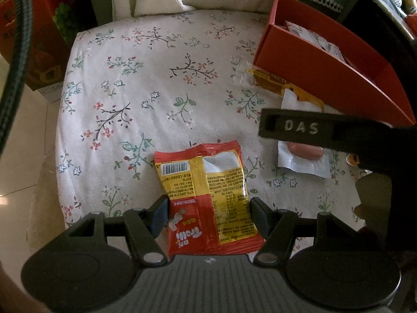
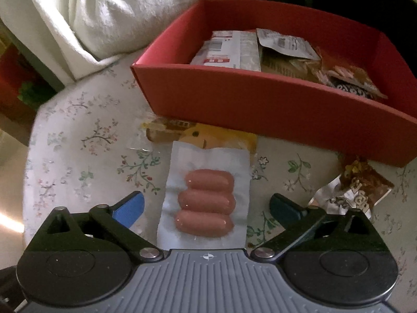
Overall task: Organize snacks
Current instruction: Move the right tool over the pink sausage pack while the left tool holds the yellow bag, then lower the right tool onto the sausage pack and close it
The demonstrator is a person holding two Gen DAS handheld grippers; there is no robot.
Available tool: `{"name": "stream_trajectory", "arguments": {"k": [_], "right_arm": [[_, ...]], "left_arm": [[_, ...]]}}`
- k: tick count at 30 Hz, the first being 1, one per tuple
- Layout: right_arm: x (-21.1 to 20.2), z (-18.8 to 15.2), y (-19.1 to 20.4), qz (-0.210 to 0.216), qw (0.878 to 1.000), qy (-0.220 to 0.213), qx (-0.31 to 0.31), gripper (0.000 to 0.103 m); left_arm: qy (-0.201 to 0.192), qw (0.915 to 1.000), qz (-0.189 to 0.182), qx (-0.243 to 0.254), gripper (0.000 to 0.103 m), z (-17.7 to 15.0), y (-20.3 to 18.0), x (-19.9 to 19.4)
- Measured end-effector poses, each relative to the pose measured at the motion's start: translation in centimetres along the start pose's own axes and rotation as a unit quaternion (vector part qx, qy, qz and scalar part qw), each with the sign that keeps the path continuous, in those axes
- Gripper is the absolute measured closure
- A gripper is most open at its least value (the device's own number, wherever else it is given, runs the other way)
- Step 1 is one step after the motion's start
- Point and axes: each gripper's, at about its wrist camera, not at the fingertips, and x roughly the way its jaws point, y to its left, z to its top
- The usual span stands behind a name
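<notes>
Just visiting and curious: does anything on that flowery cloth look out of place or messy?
Yes. Several snacks lie loose outside the red box: a sausage pack, a yellow packet partly under it against the box, a crumpled wrapper and a red bag between the left tongs.

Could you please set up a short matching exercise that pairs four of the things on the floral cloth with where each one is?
Things:
1. red-and-yellow snack bag
2. clear pack of three pink sausages
3. white carton with red print
4. flat yellow packet

Places:
A. inside the red cardboard box
B. between the left gripper's jaws
C. against the box's front wall
D. below the open right gripper

Pairs: 1-B, 2-D, 3-A, 4-C
</notes>
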Motion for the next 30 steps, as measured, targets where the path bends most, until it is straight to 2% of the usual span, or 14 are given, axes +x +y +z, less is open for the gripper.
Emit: {"name": "stream_trajectory", "arguments": {"k": [6,8,11,18,25,30], "right_arm": [[0.1,-0.4,0.7,-0.022,0.999,-0.013,-0.040,0.002],[-0.1,-0.7,0.8,-0.027,0.998,-0.015,-0.061,0.008],[-0.9,-1.0,0.4,-0.029,0.997,-0.018,-0.075,0.026],[-2.2,-1.0,-2.7,0.021,0.999,-0.009,-0.031,0.027],[-3.9,-1.8,-4.2,0.029,0.999,-0.030,-0.019,0.027],[-4.8,-2.8,-4.7,0.035,0.998,-0.034,-0.032,0.027]], "left_arm": [[0.001,1.0000,-0.001,-0.001,0.044,0.0,0.0,-0.1],[0.001,1.0000,-0.001,0.000,0.044,0.0,0.0,0.0],[0.000,1.0000,-0.001,0.000,0.044,0.0,-0.1,-0.1],[0.000,1.0000,0.001,0.003,0.044,-0.1,-0.2,-0.1],[-0.002,0.9999,0.004,0.015,0.044,-0.1,-0.8,0.0],[-0.004,0.9995,0.012,0.029,0.044,-0.3,-1.4,0.0]]}}
